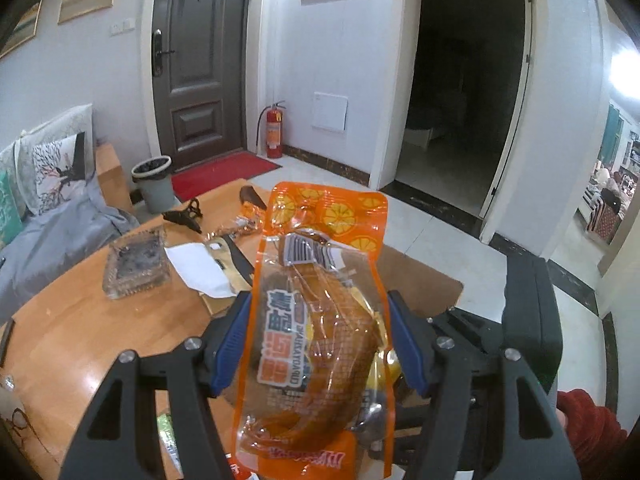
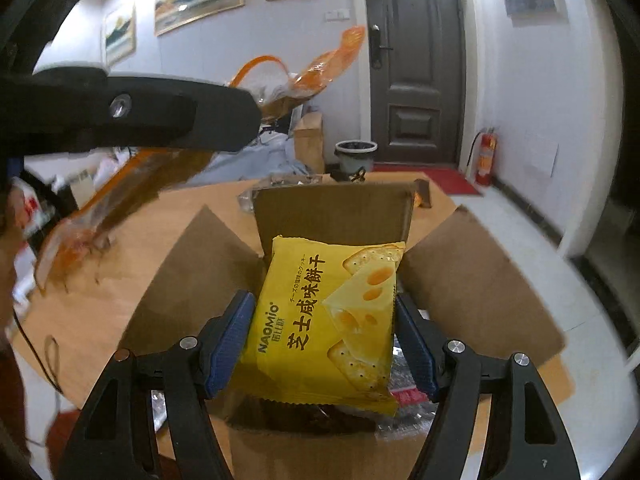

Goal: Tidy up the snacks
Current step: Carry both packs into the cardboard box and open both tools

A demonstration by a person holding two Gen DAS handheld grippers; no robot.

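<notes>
Gripping an orange snack packet point(image 1: 316, 320) by its two long edges, the left gripper point(image 1: 320, 336) has its blue pads point(image 1: 232, 344) pressed against the wrapper on either side, so the packet stands lengthwise between the fingers with its orange-slice-printed end pointing away from the camera. It hangs raised above the cardboard box point(image 2: 336, 208), whose flaps lie spread on the wooden table point(image 1: 72, 320). In the right wrist view the same packet shows blurred, to the left of the box and higher than it.

The right gripper point(image 2: 324, 336) is clamped on a yellow cheese cracker packet point(image 2: 328, 320), one blue pad point(image 2: 230, 344) on each side edge. That packet sits over the box's open mouth, its far end near the upright back flap, with other wrapped snacks point(image 2: 404, 396) below it inside the box.

Beyond the box on the table lie a glass ashtray point(image 1: 136, 260), a white paper point(image 1: 200, 268) and a dark tool point(image 1: 184, 216). Past the table stands a bin point(image 1: 154, 184) near the door point(image 1: 200, 56).
</notes>
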